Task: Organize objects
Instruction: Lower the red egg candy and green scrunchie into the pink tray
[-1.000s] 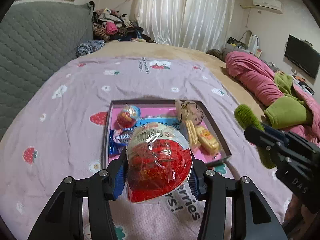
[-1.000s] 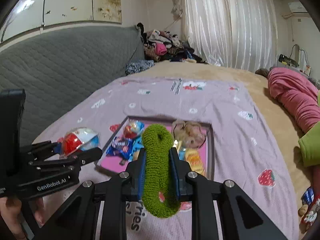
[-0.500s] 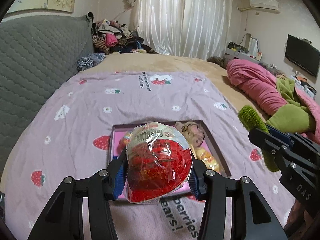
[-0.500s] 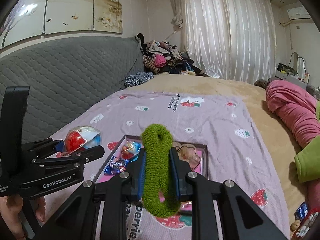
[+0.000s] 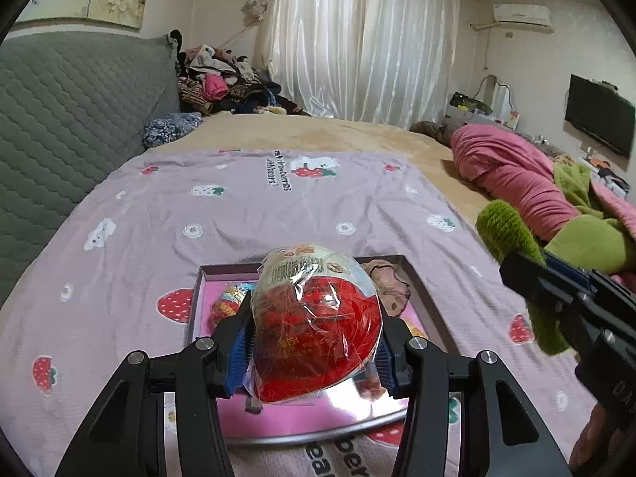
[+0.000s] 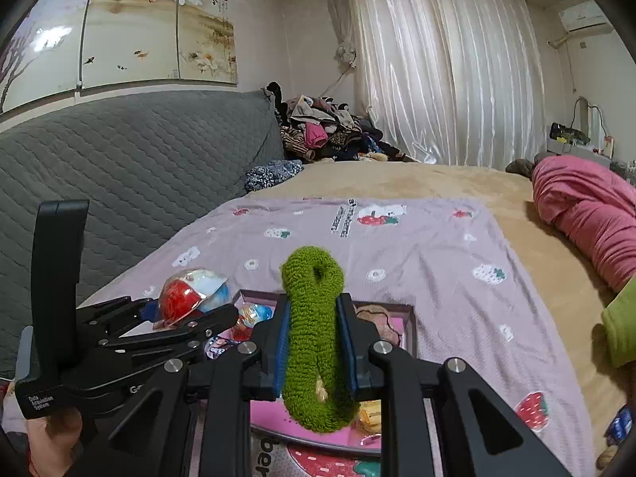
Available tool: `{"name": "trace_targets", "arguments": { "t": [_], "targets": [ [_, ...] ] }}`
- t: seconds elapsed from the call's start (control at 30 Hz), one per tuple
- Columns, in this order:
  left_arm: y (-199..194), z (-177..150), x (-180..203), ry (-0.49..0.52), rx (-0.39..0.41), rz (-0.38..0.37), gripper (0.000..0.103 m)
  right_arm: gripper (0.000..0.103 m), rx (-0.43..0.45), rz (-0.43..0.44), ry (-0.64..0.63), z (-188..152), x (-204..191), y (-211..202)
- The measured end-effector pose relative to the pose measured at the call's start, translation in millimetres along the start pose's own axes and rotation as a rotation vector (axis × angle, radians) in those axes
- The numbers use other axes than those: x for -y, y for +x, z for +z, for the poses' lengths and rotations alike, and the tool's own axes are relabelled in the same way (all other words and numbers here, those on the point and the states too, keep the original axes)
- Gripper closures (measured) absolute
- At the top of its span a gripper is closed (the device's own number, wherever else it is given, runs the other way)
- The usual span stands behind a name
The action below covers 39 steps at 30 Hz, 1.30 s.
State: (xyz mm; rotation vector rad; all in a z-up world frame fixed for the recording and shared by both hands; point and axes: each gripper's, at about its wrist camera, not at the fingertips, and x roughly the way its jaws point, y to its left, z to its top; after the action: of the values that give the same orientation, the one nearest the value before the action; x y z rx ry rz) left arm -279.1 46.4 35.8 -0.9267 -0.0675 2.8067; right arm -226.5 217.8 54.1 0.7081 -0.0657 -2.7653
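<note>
My left gripper [image 5: 314, 342] is shut on a red and white toy egg in clear wrap [image 5: 316, 324], held above the near part of a pink-lined tray [image 5: 427, 302] on the bed. My right gripper [image 6: 314, 342] is shut on a fuzzy green scrunchie [image 6: 314, 338], also above the tray [image 6: 411, 318]. In the tray lie a smaller egg [image 6: 254, 316], a blue snack packet [image 6: 216, 351] and a beige scrunchie [image 5: 387, 284]. The left gripper with its egg [image 6: 190, 296] shows at the left of the right wrist view; the green scrunchie [image 5: 512, 246] shows at the right of the left wrist view.
The tray sits on a lilac strawberry-print sheet [image 5: 238, 214]. A grey quilted headboard [image 5: 59, 127] is on the left. A pink blanket [image 5: 512, 175] and green cloth [image 5: 588, 238] lie at the right. A clothes pile [image 5: 222, 87] is at the back.
Both grippers have risen and tilted up with their loads still held; the tray has dropped lower and nearer in both views, and more of the room shows.
</note>
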Motion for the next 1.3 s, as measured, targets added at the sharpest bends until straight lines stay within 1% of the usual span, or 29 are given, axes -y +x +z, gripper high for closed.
{"name": "trace_targets", "arguments": {
  "t": [0.13,0.23,0.4,0.5,0.6,0.87,1.13,1.3],
  "targets": [
    [20,-13,0,-0.001,-0.012,-0.01,0.05,0.08,-0.016,0.014,0.023,-19,7,19],
    [33,-22,0,0.005,-0.022,-0.009,0.05,0.08,-0.042,0.01,0.029,-31,14,34],
    [52,-35,2,0.018,-0.037,-0.019,0.05,0.08,-0.078,0.006,0.018,-46,17,56],
    [62,-41,3,0.033,-0.053,-0.026,0.05,0.08,-0.091,0.004,0.011,-50,17,63],
    [70,-47,1,0.027,-0.072,-0.035,0.05,0.08,-0.11,-0.005,0.009,-54,18,69],
    [83,-58,8,0.047,-0.101,-0.046,0.05,0.08,-0.151,-0.039,0.009,-62,24,80],
    [92,-63,7,0.056,-0.123,-0.034,0.05,0.08,-0.191,-0.074,0.0,-70,28,95],
    [95,-65,5,0.046,-0.117,-0.021,0.05,0.08,-0.191,-0.089,0.005,-72,32,96]
  ]
}}
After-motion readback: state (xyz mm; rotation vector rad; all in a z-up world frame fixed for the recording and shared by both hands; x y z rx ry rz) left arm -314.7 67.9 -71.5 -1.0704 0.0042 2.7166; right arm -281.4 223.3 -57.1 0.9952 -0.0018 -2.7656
